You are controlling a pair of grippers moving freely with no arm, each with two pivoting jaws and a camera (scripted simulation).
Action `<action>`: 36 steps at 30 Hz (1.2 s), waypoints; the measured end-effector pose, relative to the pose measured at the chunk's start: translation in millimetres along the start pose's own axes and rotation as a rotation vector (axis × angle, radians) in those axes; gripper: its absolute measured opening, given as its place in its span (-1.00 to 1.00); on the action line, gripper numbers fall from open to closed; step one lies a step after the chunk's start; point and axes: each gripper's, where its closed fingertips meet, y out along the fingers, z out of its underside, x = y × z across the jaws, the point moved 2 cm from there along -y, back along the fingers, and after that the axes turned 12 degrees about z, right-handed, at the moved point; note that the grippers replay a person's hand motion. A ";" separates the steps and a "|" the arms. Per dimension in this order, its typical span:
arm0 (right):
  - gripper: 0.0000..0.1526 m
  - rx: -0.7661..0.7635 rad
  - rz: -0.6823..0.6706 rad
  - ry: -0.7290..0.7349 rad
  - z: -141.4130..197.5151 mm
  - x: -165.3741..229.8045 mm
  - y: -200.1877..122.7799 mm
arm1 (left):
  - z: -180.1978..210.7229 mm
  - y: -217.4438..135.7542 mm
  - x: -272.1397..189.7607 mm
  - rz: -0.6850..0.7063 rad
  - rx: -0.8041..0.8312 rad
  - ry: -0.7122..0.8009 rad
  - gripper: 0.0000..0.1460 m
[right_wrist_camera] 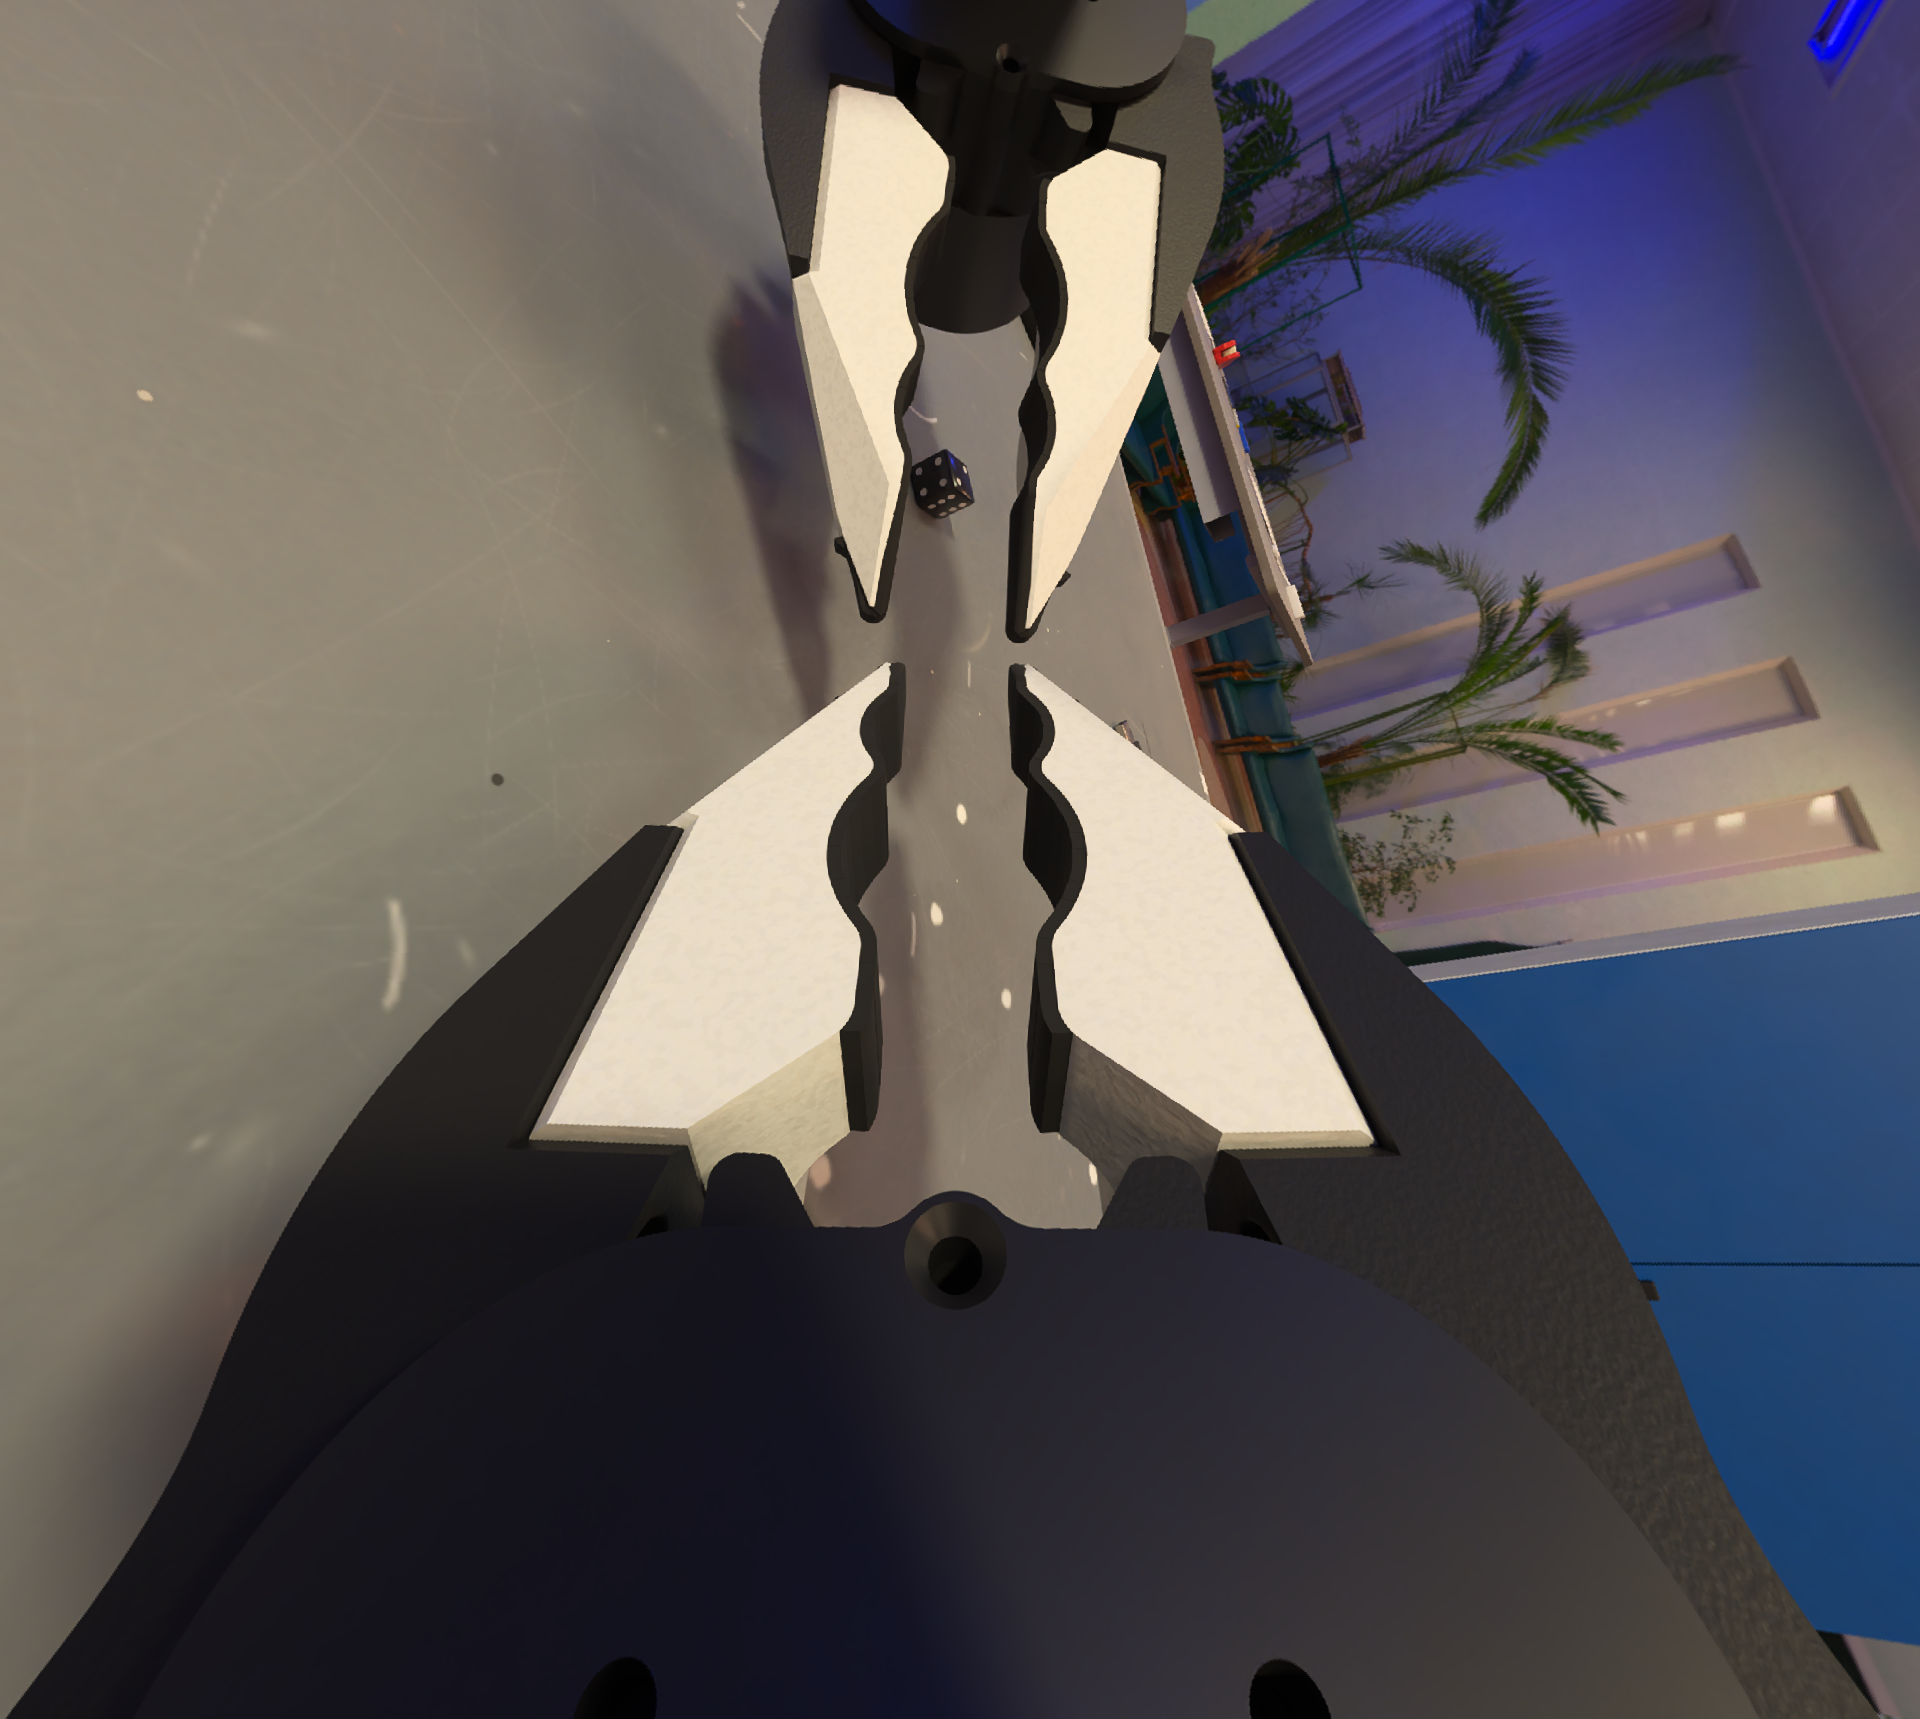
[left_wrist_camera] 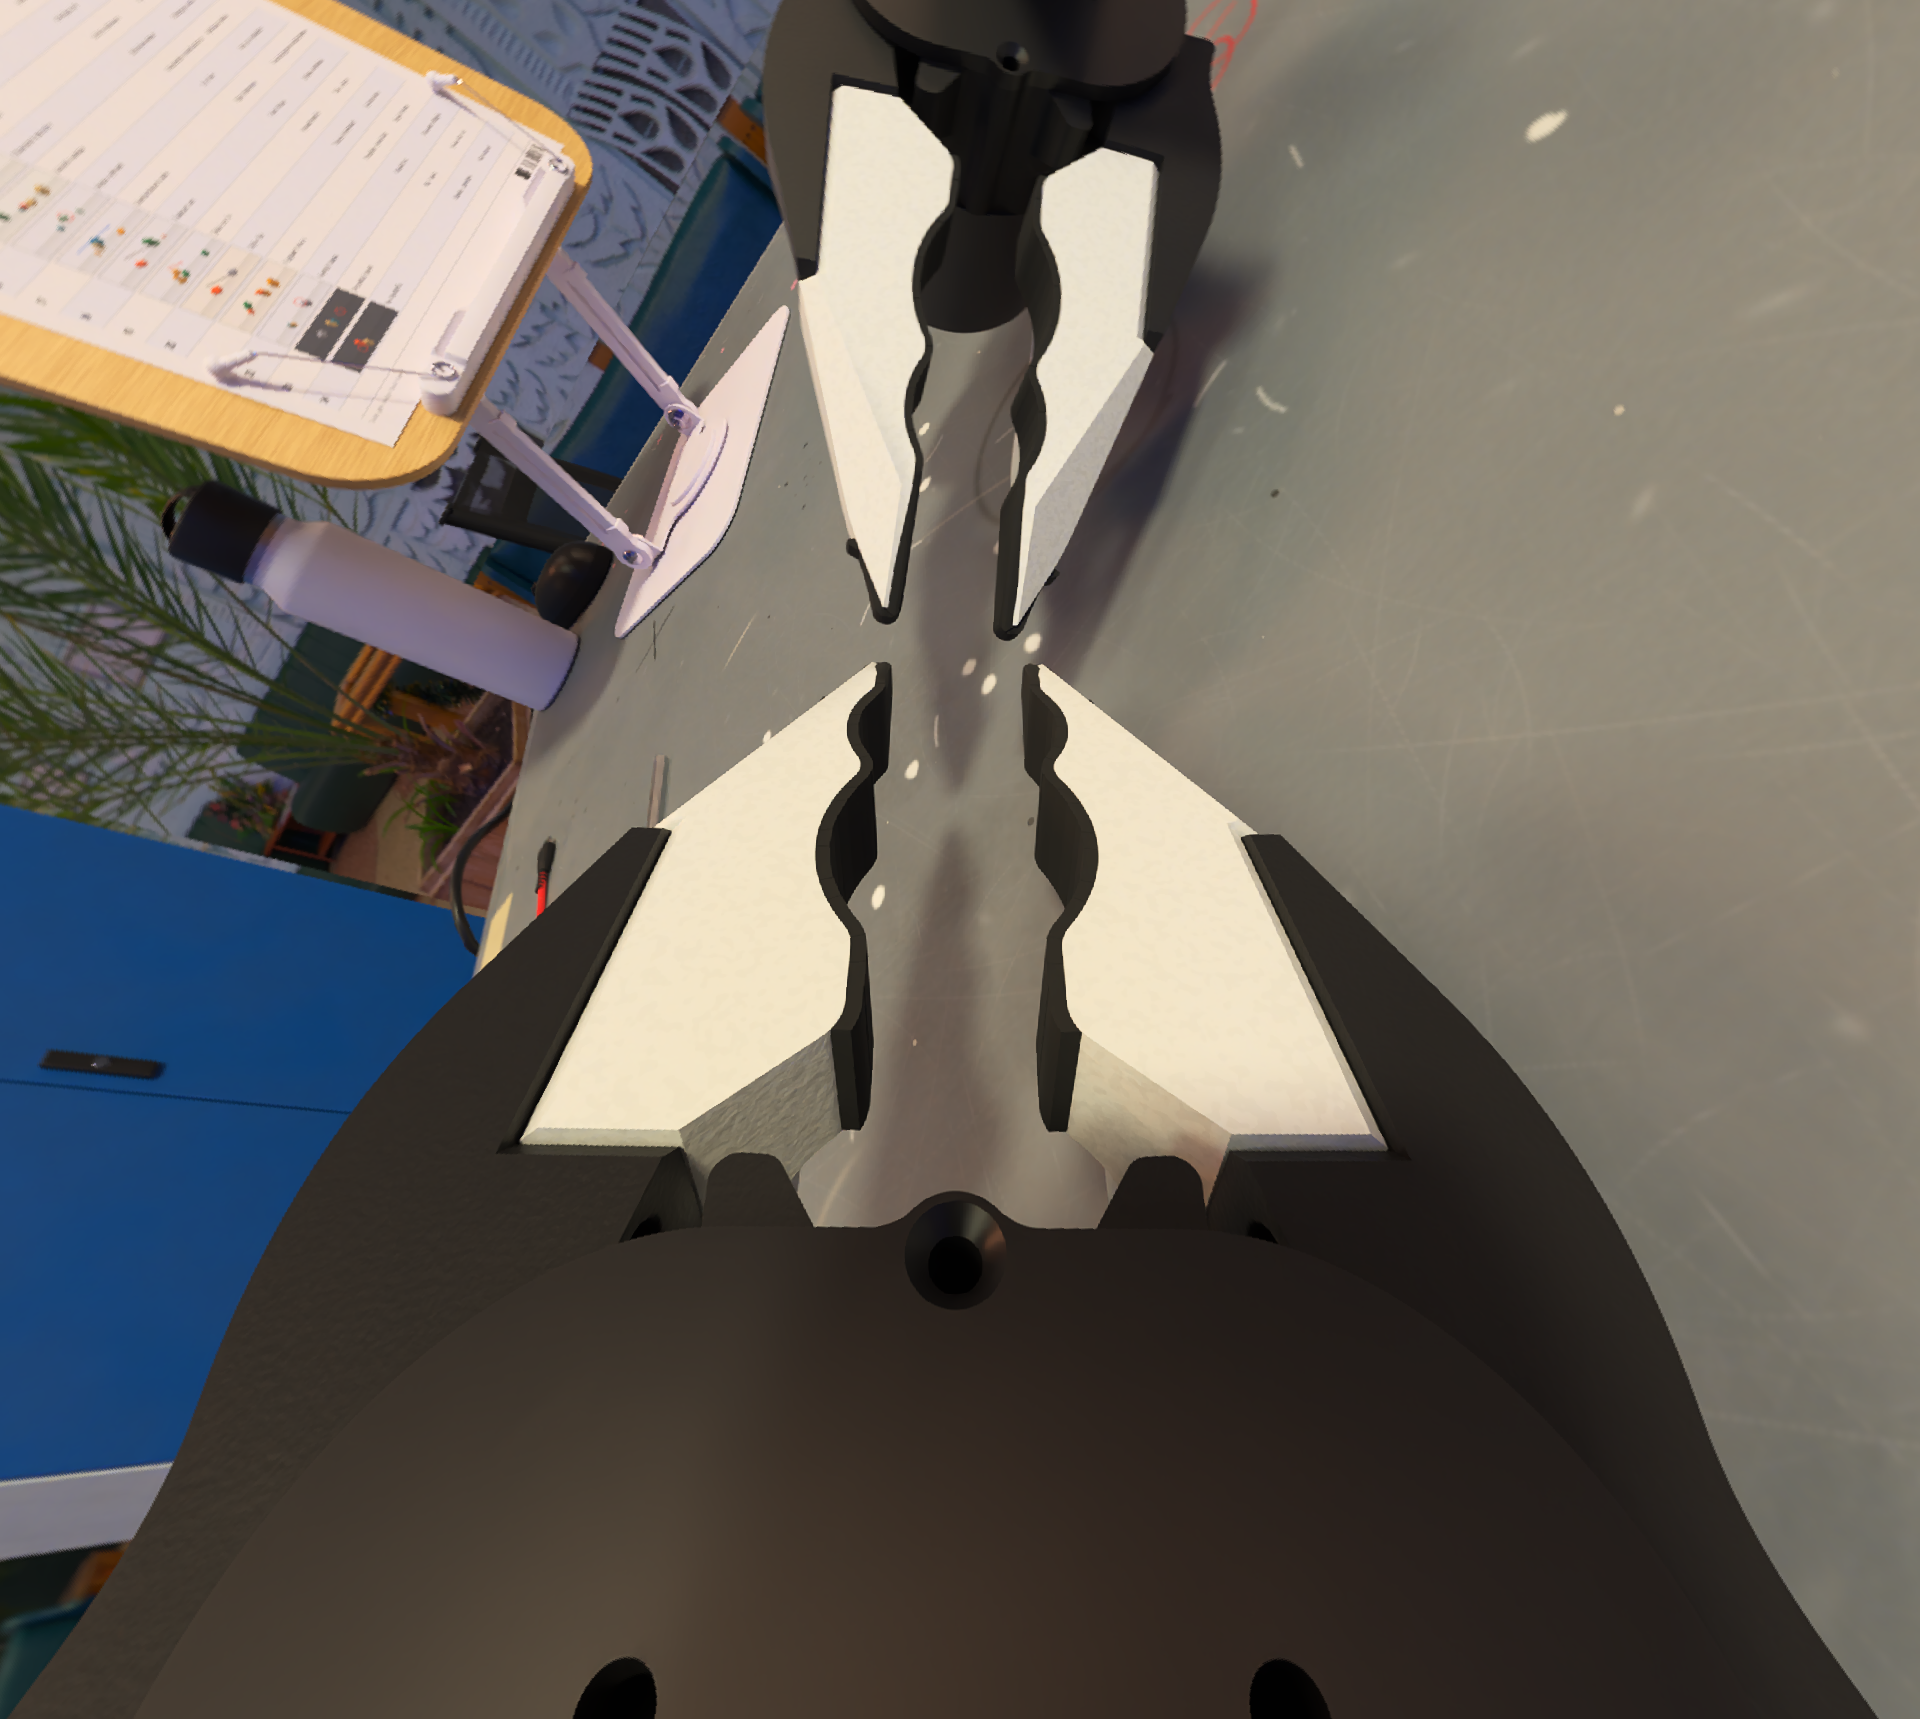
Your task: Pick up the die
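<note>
The die [right_wrist_camera: 942,482] is small and black with white pips. It lies on the grey table [right_wrist_camera: 416,422] and shows only in the right wrist view, through the gap between the far gripper's fingers. It does not show in the left wrist view. My left gripper [left_wrist_camera: 956,672] is open and empty, low over the table [left_wrist_camera: 1507,630]. My right gripper [right_wrist_camera: 956,672] is open and empty too. The two grippers point at each other, tips nearly meeting: the right gripper [left_wrist_camera: 940,625] faces the left wrist view and the left gripper [right_wrist_camera: 945,620] faces the right wrist view.
A wooden board with a paper sheet [left_wrist_camera: 260,215] on a white jointed stand [left_wrist_camera: 696,464] is at the table's edge. A white bottle with a black cap [left_wrist_camera: 384,589] stands beside it. A blue cabinet [left_wrist_camera: 208,1098] lies beyond the edge. Palm plants [right_wrist_camera: 1455,267] stand past the table.
</note>
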 end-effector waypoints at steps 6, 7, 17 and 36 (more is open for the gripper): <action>-0.75 0.004 0.008 -0.011 1.9 -0.9 -0.5 | -3.7 -15.5 0.7 -0.011 -0.065 -0.128 -0.46; -0.75 0.002 0.009 -0.016 1.5 -0.9 -0.5 | -4.3 -20.3 -0.9 -0.008 -0.084 -0.156 -0.40; -0.75 0.040 0.108 -0.191 7.7 -10.0 -1.5 | 14.1 -88.9 11.5 0.023 -0.094 -0.521 -0.22; -0.75 0.039 0.159 -0.434 11.7 -4.0 -11.2 | 105.8 -78.5 -2.9 0.066 0.296 -0.964 -0.46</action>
